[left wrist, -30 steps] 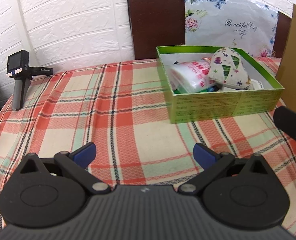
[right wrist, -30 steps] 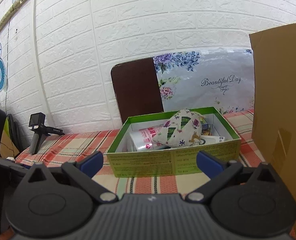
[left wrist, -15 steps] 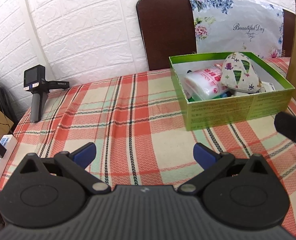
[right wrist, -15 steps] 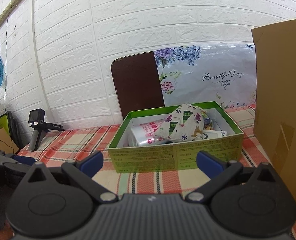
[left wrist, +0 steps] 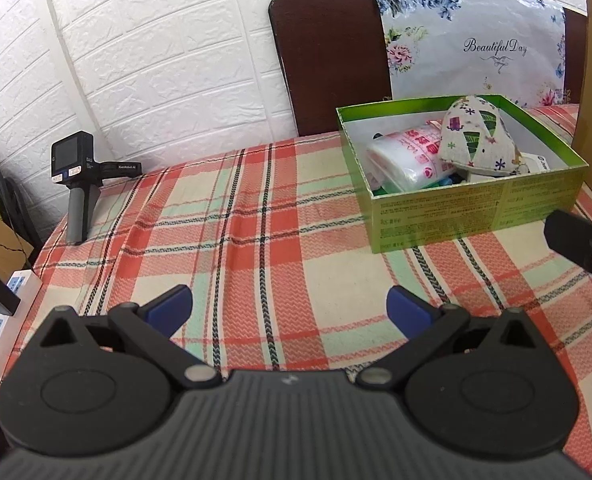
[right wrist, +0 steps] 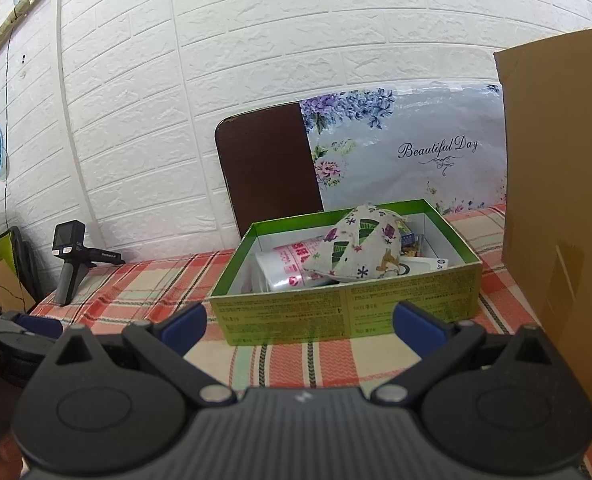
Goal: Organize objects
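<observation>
A green box (left wrist: 479,210) stands on the plaid tablecloth (left wrist: 256,240) at the right; it also shows in the right wrist view (right wrist: 347,312). In it lie a patterned cloth pouch (left wrist: 479,140) (right wrist: 355,246), a white plastic pack with pink print (left wrist: 407,156) (right wrist: 288,264) and other small items. My left gripper (left wrist: 290,310) is open and empty over the cloth, left of and short of the box. My right gripper (right wrist: 299,324) is open and empty just in front of the box. Part of the right gripper (left wrist: 579,246) shows at the left view's right edge.
A black handheld camera on a grey grip (left wrist: 78,184) (right wrist: 68,258) stands at the table's far left. A brown chair back with a floral cover (left wrist: 415,52) leans on the white brick wall. A cardboard box (right wrist: 563,216) stands at the right. A power strip (left wrist: 0,312) lies off the left edge.
Both grippers have drawn back from the box and stayed open; the left view shifted so that the box sits farther right and more of the table's left side shows.
</observation>
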The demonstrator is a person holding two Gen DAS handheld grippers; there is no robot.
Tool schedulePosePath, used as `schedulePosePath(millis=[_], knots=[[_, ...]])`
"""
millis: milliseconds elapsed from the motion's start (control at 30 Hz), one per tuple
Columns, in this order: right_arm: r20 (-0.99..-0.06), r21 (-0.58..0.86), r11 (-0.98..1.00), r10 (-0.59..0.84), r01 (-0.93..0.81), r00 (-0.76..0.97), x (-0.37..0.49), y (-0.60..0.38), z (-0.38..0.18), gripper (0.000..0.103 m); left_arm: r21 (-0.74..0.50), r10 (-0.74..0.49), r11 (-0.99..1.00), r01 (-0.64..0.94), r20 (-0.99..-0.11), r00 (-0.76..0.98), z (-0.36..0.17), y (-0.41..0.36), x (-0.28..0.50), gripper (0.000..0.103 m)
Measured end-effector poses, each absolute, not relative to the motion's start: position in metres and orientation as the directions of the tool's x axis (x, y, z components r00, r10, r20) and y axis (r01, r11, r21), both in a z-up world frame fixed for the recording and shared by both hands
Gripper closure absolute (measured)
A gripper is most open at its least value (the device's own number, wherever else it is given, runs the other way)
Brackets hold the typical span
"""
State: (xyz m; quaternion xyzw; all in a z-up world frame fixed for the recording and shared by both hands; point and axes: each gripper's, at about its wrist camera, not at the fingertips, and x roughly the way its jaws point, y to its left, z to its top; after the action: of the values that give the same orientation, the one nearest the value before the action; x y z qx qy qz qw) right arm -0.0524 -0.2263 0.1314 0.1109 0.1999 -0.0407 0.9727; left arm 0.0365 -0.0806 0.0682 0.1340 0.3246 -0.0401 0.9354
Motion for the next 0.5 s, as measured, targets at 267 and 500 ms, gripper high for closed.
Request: schedulePosePath(millis=[267, 500], knots=[[-0.402, 0.207, 0.969, -0.039, 0.132, 0.915, -0.0527, -0.2278, 0.1299, 0.0, 0.204, -0.01, 0.963, 0.174, -0.62, 0.784, 0.0701, -0.0808, 0.0347, 0.0], [-0.407, 0.209, 0.969, -0.038, 0.134, 0.913, -0.0522, -0.2277, 0.1287, 0.0, 0.199, -0.012, 0.964, 0.174, -0.624, 0.781, 0.0697, -0.0803, 0.0338, 0.0]])
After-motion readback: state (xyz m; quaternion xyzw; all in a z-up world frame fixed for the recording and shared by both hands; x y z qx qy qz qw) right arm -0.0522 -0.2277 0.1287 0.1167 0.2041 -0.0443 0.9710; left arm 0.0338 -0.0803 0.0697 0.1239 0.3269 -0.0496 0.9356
